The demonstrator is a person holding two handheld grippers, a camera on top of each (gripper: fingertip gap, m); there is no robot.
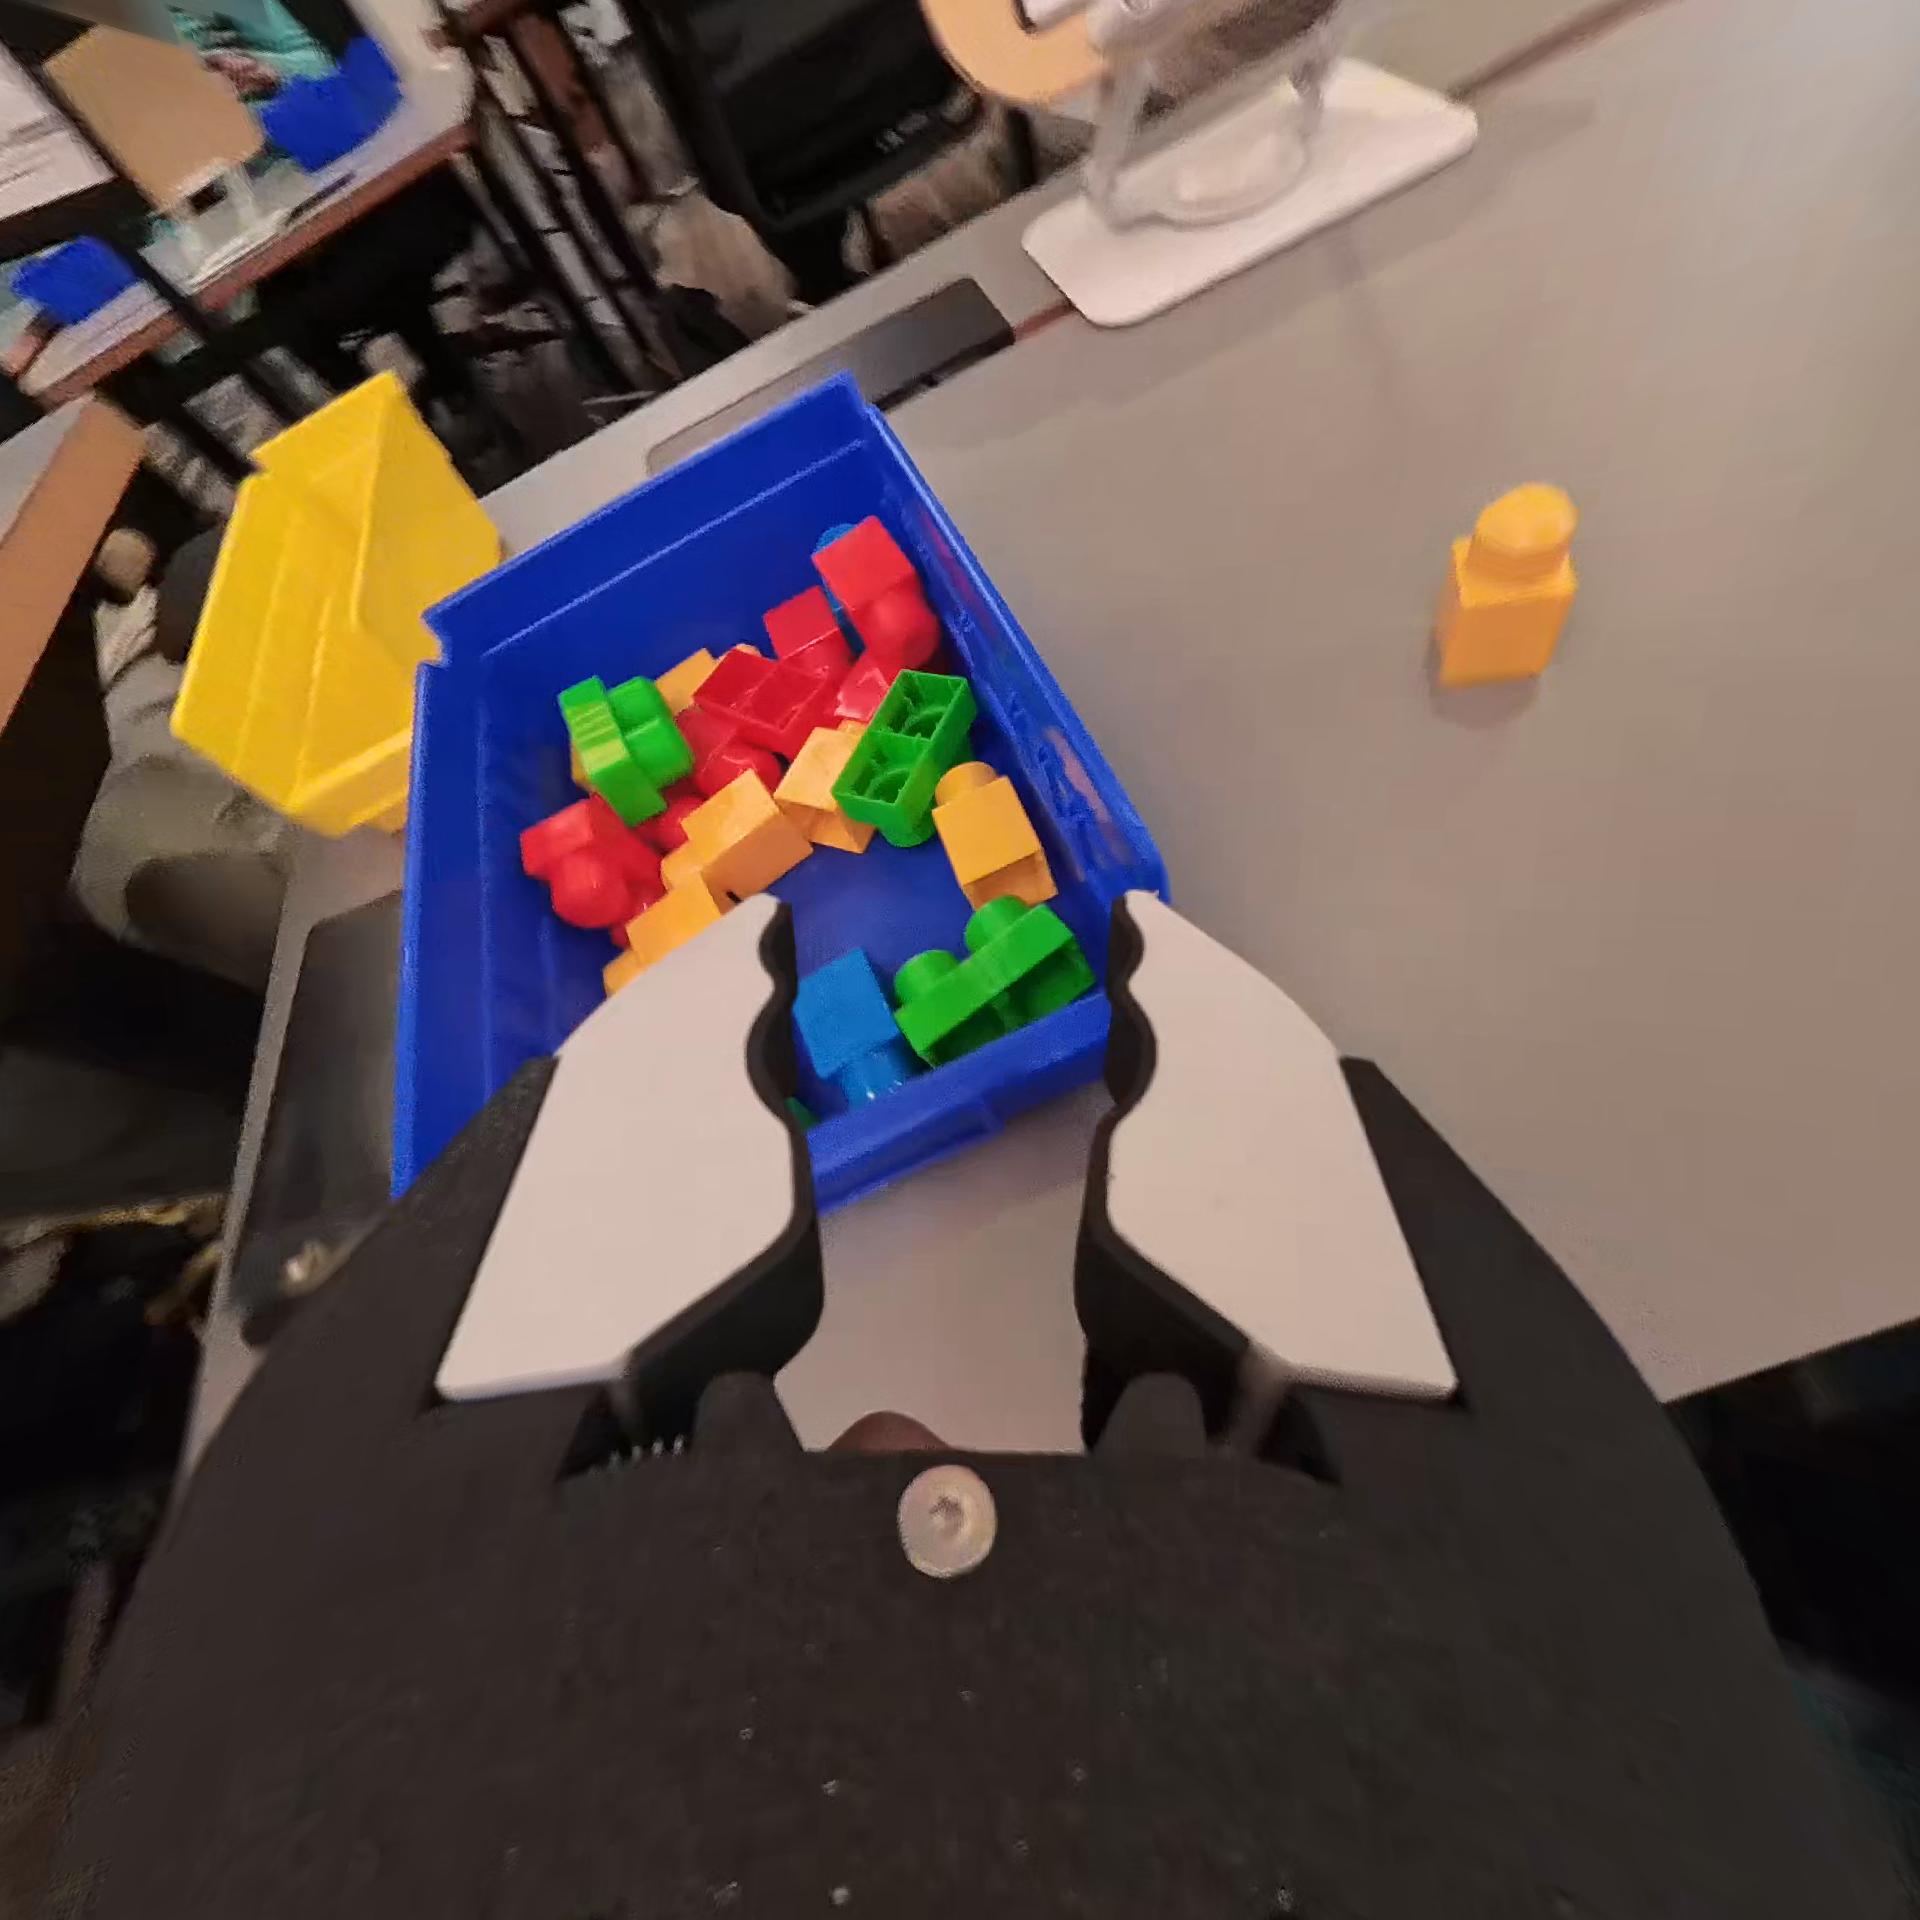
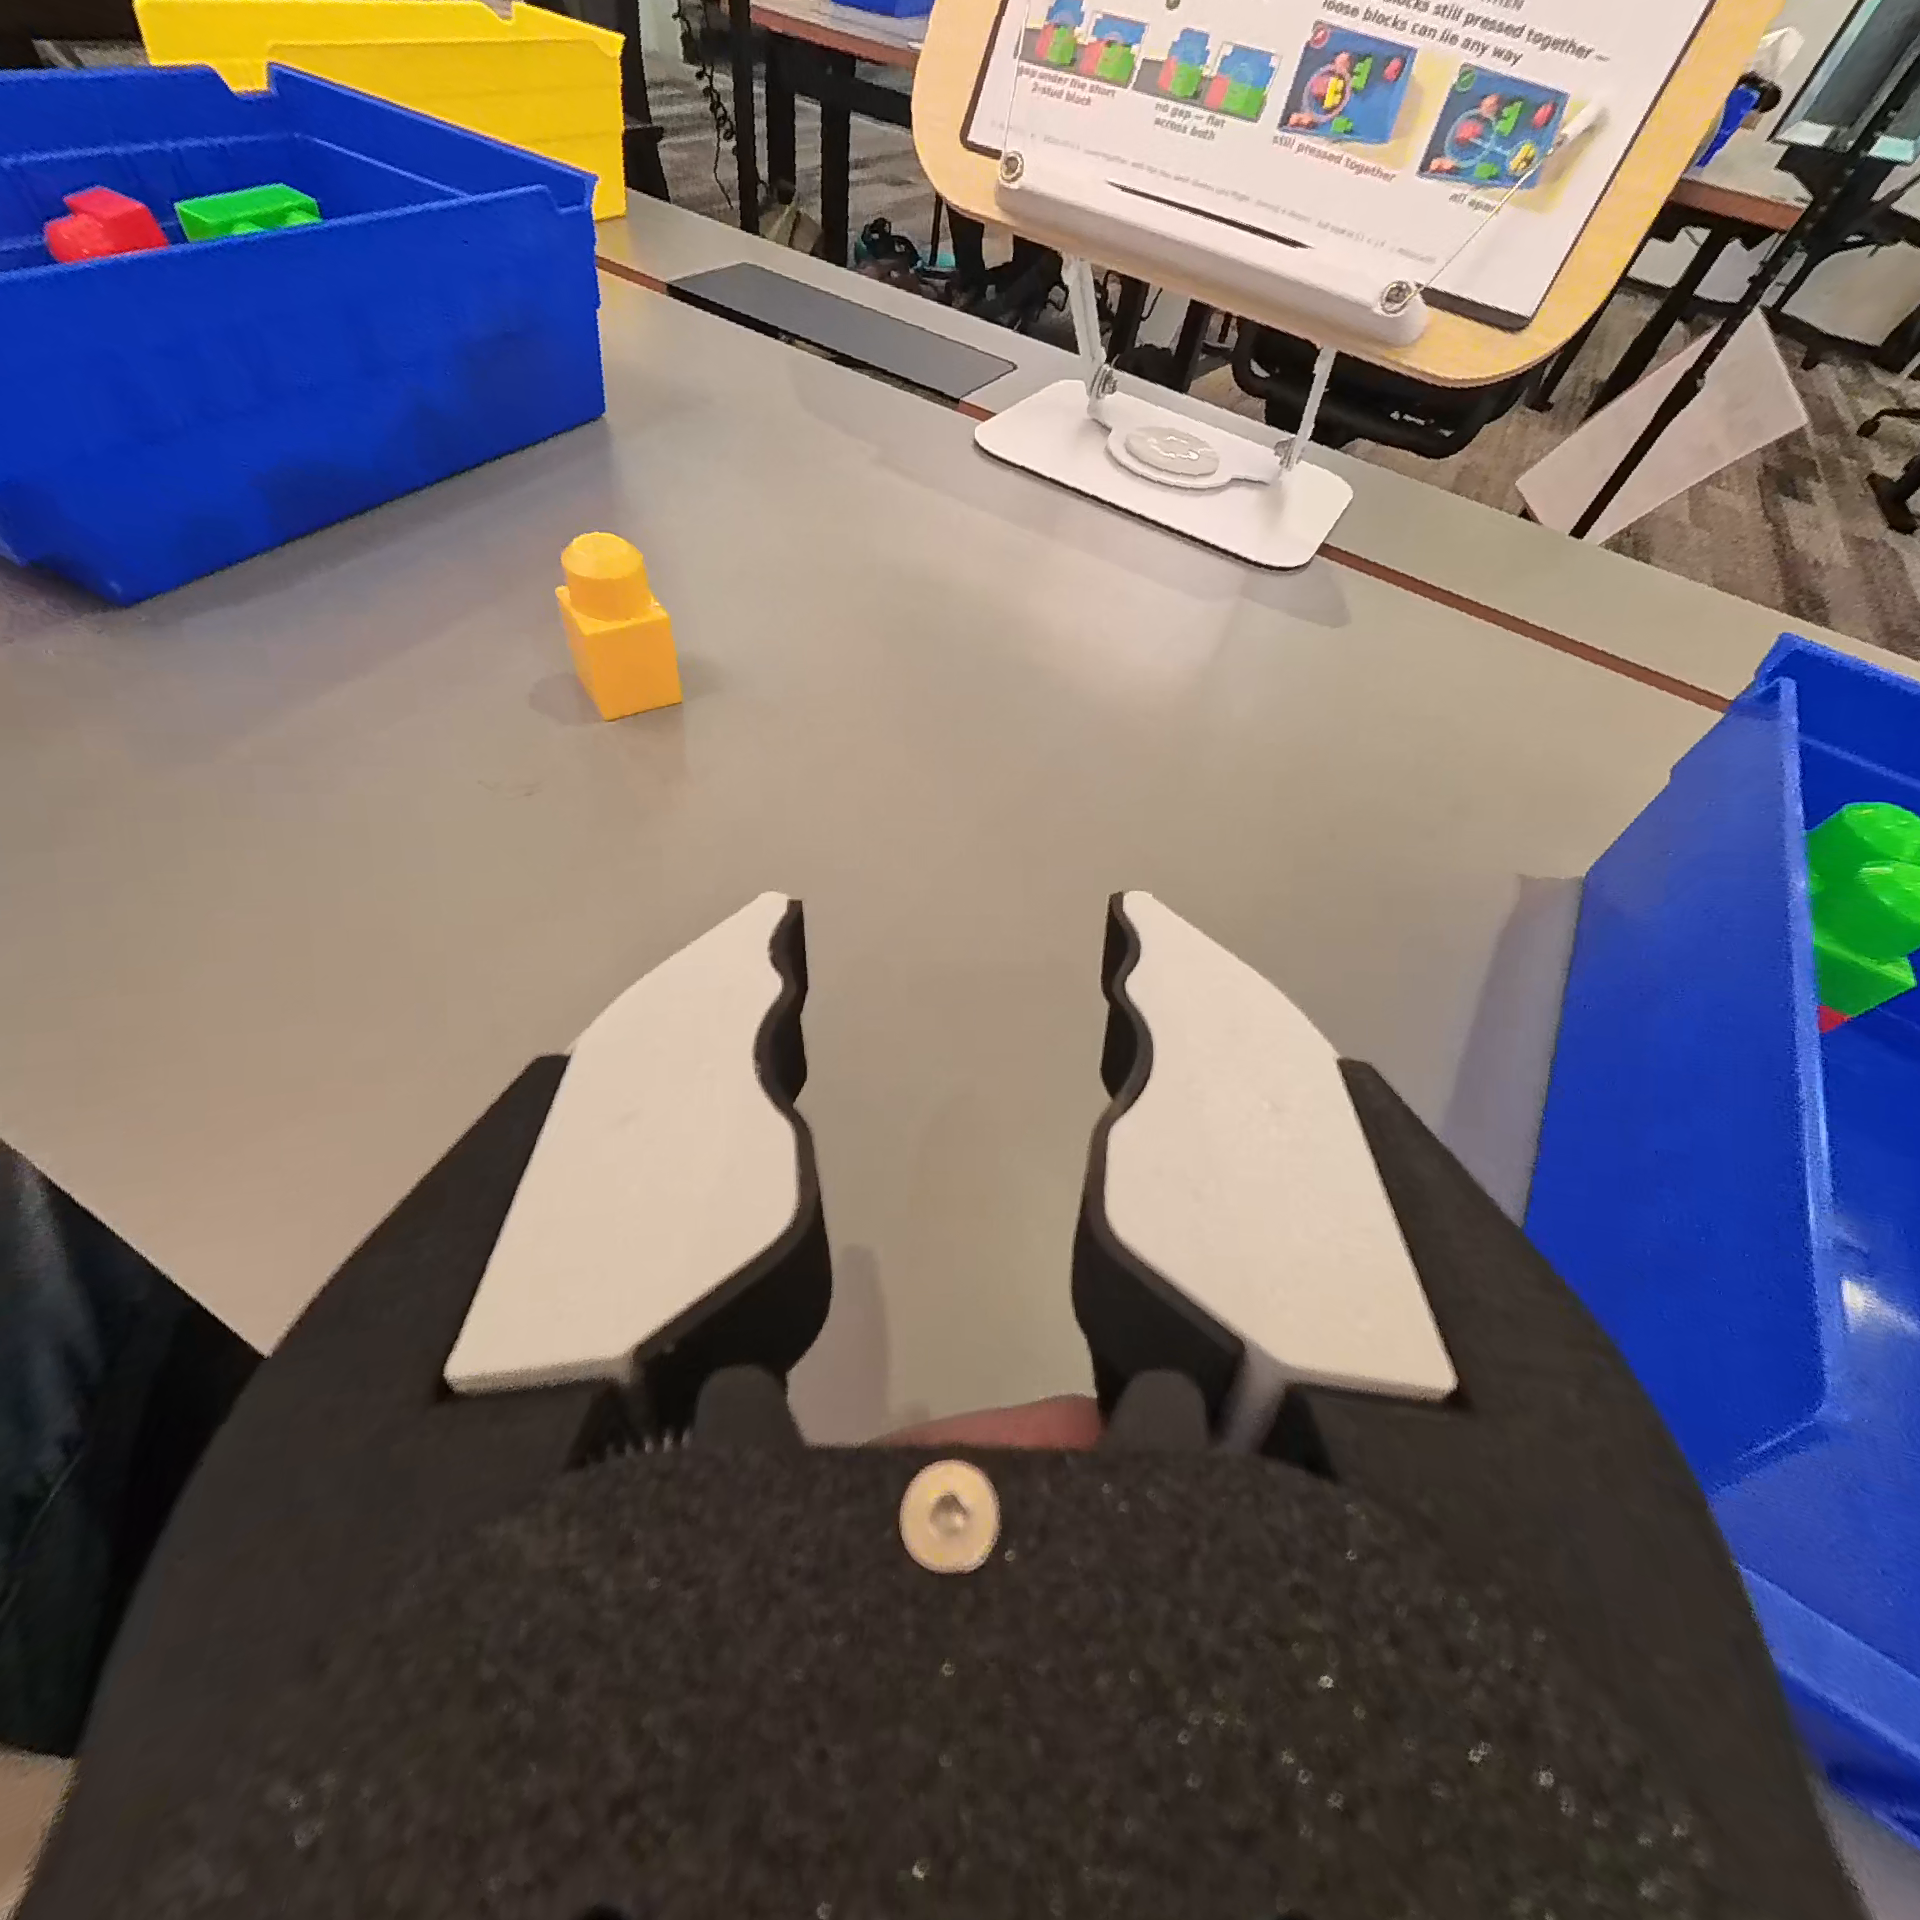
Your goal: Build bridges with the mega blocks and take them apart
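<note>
A blue bin (image 1: 665,551) holds several red, green, orange and blue mega blocks. My left gripper (image 1: 948,914) is open and empty, above the bin's near end, over a blue block (image 1: 844,1013) and a green block (image 1: 992,977). One orange single-stud block (image 1: 1507,597) stands upright on the grey table, right of the bin; it also shows in the right wrist view (image 2: 618,639). My right gripper (image 2: 954,909) is open and empty above the bare table, nearer than the orange block. The same bin (image 2: 312,374) sits far left there.
A second blue bin (image 2: 1704,1195) with a green block (image 2: 1865,914) stands at the right edge. A yellow bin (image 1: 332,603) lies beyond the first bin. A white stand (image 2: 1164,468) carries an instruction board (image 2: 1299,156) at the table's back. A dark panel (image 2: 842,327) is set in the tabletop. Some 40 centimetres of space lies between my two pairs of fingers.
</note>
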